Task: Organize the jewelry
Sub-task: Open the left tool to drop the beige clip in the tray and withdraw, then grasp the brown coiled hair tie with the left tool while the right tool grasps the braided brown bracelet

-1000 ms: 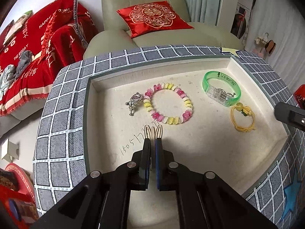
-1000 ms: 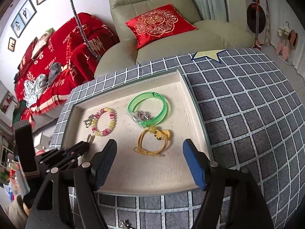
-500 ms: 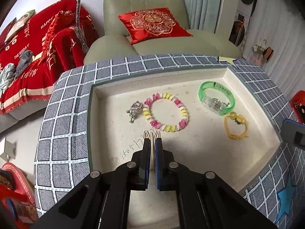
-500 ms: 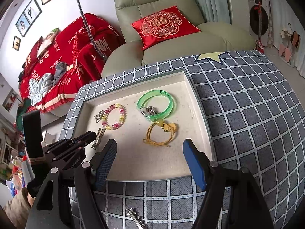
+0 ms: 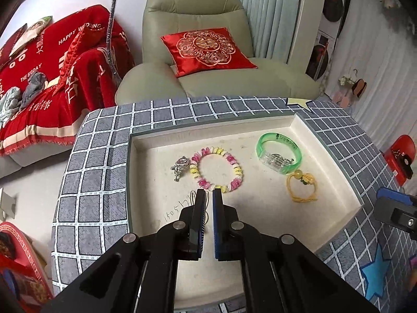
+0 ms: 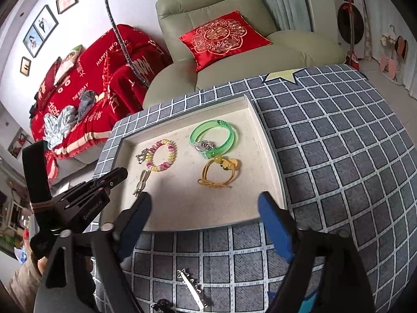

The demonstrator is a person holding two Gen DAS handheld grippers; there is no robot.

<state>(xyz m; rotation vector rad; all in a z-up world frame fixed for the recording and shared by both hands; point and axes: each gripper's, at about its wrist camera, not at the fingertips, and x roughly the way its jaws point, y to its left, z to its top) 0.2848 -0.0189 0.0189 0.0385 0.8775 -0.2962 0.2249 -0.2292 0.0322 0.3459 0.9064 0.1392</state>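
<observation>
A cream-lined tray (image 5: pixel 325 156) lies on the checked tablecloth. In it are a pink and yellow bead bracelet (image 5: pixel 236 168), a silver charm (image 5: pixel 179 165), a green bangle (image 5: pixel 278 137) and a yellow cord bracelet (image 5: pixel 302 177). A gold hair clip (image 6: pixel 142 181) lies flat on the tray's left front part. My left gripper (image 5: pixel 207 194) hovers just above it, shut with nothing in it. My right gripper (image 6: pixel 206 202) hangs over the tray's front edge. Its jaws are opening and nothing is between them.
A silver hairpin (image 6: pixel 190 285) lies on the tablecloth (image 6: pixel 338 156) in front of the tray, below the right gripper. Beyond the table's far edge stand a green armchair (image 5: pixel 208 83) with a red cushion and a red-covered sofa (image 5: pixel 52 73).
The left gripper has risen and drawn back from the tray floor, leaving the gold clip there. The right gripper has shifted a little and its jaws stand wider.
</observation>
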